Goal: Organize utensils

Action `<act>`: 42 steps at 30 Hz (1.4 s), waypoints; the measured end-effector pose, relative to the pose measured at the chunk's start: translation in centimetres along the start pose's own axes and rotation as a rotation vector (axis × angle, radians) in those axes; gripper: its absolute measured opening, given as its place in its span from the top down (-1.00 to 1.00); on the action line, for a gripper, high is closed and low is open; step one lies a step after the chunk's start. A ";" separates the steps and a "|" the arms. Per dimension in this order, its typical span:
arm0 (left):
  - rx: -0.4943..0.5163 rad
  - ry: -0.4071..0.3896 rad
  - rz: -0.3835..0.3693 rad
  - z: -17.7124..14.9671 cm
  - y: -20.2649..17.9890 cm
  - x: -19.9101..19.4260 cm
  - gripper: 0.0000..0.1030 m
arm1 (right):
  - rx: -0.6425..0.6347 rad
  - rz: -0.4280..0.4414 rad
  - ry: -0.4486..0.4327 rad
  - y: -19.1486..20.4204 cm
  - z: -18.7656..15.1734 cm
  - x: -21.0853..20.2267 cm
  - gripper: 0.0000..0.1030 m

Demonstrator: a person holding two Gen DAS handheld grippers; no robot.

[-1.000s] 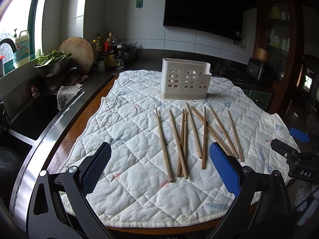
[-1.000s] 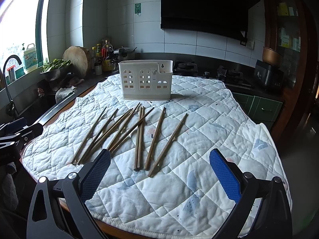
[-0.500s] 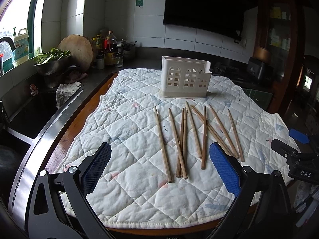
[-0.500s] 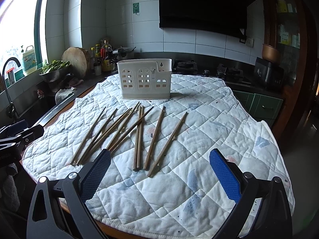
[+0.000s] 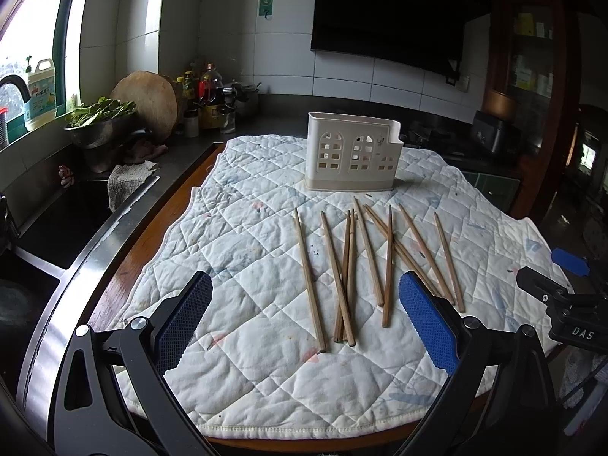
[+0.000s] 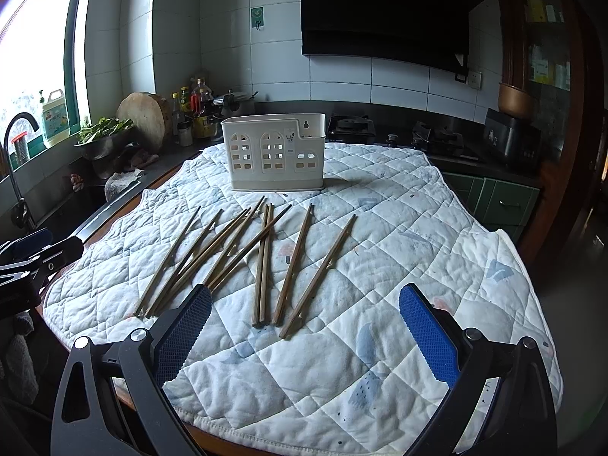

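Note:
Several wooden chopsticks lie loose on a white quilted mat. Behind them stands a white perforated utensil holder, empty as far as I can see. My left gripper hovers open above the near end of the chopsticks, holding nothing. In the right wrist view my right gripper is open too, just short of the rightmost chopsticks' near ends. Each gripper shows at the edge of the other's view.
A sink and tap lie left of the mat. A bowl of greens, round chopping board and bottles stand at the back left. A hob sits behind the mat at the right.
Both views have tilted and crept slightly; the holder and chopsticks sit a little higher in frame. Nothing on the mat has moved, and both grippers stay open.

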State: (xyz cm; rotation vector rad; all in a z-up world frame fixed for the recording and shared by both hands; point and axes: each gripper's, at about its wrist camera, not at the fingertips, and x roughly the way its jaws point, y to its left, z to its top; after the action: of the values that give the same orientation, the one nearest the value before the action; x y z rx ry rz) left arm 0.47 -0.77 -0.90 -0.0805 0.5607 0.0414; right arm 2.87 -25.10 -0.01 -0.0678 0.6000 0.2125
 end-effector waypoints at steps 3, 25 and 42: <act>0.000 -0.003 -0.001 0.1 0.0 0.0 -0.88 | 0.000 0.000 -0.001 0.0 0.0 0.0 -0.87; -0.033 0.017 0.018 -0.1 1.3 1.1 -0.88 | 0.004 -0.008 0.020 -0.1 -0.4 0.8 -0.86; -0.037 0.094 0.013 -1.0 1.5 3.7 -0.88 | 0.025 -0.010 0.098 -0.5 -0.8 3.5 -0.72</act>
State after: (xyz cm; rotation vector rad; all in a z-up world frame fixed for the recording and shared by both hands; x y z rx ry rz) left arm 3.03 0.72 -3.80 -0.1156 0.6550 0.0612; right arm 5.33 -25.12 -2.68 -0.0568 0.6996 0.1931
